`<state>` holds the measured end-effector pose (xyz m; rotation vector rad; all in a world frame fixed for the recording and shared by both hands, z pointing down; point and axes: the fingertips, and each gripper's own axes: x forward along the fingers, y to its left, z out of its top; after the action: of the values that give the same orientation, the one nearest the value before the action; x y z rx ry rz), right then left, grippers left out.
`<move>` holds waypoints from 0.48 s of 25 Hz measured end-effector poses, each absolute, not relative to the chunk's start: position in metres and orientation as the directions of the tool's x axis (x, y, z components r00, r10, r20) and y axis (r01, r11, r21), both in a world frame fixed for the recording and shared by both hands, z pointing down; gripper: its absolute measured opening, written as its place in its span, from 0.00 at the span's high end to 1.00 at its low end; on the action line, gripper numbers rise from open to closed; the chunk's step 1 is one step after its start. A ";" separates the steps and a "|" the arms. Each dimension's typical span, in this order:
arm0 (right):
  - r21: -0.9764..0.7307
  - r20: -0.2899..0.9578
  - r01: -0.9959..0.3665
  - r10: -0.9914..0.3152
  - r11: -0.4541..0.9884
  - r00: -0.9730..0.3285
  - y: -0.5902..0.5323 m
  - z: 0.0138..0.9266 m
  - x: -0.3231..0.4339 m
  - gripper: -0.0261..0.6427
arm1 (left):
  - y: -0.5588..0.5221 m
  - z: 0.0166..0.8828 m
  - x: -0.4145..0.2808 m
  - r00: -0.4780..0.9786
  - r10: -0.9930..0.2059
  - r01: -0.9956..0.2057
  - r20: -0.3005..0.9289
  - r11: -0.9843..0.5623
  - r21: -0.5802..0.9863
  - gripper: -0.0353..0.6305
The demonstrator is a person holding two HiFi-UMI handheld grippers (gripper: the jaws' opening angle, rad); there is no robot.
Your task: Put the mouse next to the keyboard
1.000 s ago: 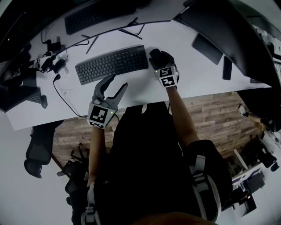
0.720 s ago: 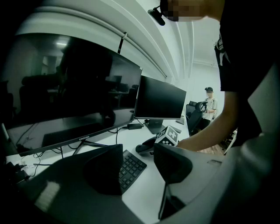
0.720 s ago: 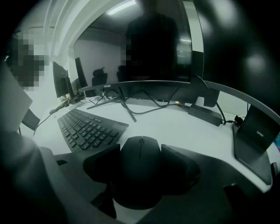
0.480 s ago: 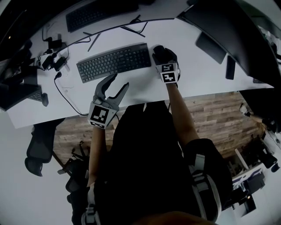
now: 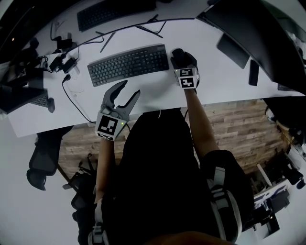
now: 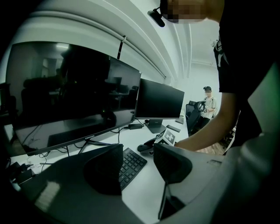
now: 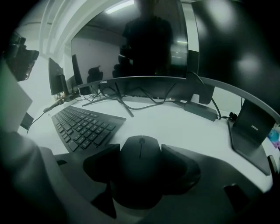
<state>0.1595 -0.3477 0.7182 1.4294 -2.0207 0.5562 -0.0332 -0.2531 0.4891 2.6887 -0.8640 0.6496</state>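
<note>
The black mouse [image 7: 140, 175] rests on the white desk [image 5: 215, 81] just off the right end of the black keyboard [image 5: 128, 64]. My right gripper [image 7: 140, 153] is shut on the mouse, one jaw against each side; the keyboard [image 7: 83, 124] lies close on its left. From above, the right gripper [image 5: 181, 58] covers most of the mouse [image 5: 177, 52]. My left gripper [image 5: 130, 88] hangs open and empty over the desk's front edge, below the keyboard. In the left gripper view, the left gripper [image 6: 138, 164] frames the keyboard [image 6: 131, 164], with the mouse [image 6: 144, 148] beyond.
A wide curved monitor [image 7: 131, 48] stands behind the keyboard, its stand legs and cables [image 7: 127, 103] on the desk. A second keyboard [image 5: 114, 12] lies further back. A phone [image 5: 253, 72] and a dark stand [image 7: 251, 122] sit to the right. Plugs and cords [image 5: 60, 52] crowd the left.
The head view has shifted a little. My left gripper has drifted slightly away from the keyboard toward the desk's front edge. The right gripper and mouse stay by the keyboard's right end.
</note>
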 end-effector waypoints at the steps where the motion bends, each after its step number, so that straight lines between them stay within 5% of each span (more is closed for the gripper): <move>1: 0.006 0.676 -0.943 -0.696 0.333 -0.242 -0.348 0.718 0.159 0.52 | -0.252 0.488 -0.034 0.726 -0.493 -0.599 0.479 -0.795 0.090 0.64; 12: -0.010 0.677 -0.942 -0.691 0.336 -0.254 -0.349 0.718 0.160 0.49 | -0.239 0.478 -0.035 0.744 -0.491 -0.587 0.453 -0.805 0.091 0.64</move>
<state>0.1596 -0.3492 0.7176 1.4250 -2.0301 0.5668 -0.0352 -0.2391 0.4783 2.7169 -0.8522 0.6113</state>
